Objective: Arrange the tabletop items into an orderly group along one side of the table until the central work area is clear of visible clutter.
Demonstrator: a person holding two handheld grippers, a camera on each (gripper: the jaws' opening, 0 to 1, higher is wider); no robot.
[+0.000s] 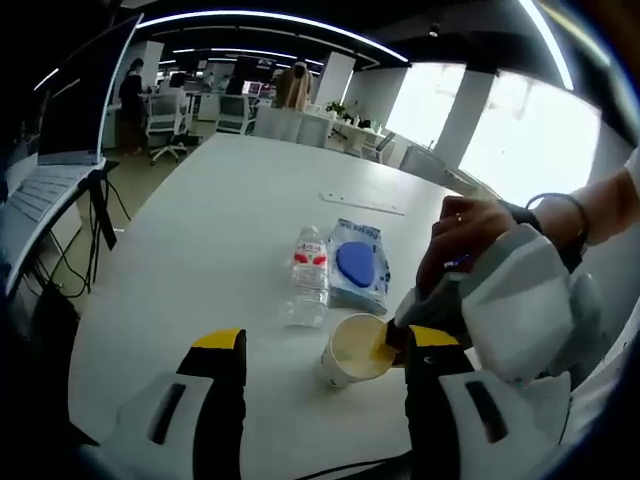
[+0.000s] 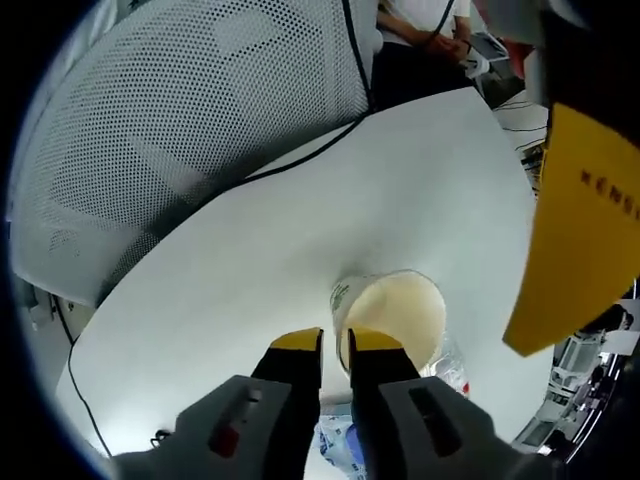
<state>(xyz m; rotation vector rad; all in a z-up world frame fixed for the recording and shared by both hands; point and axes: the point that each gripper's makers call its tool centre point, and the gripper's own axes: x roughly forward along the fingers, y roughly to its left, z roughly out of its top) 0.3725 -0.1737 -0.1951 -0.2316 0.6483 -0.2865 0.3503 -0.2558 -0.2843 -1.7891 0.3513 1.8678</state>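
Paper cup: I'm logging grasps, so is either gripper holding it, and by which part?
The right gripper pinches the paper cup by its rim, one jaw inside and one outside. The left gripper is open, holding nothing.

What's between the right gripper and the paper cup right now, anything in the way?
Nothing visible. The right gripper is already at the paper cup, its jaws closed on the near rim, one inside and one outside. The water bottle and blue packet lie beyond the cup on the table.
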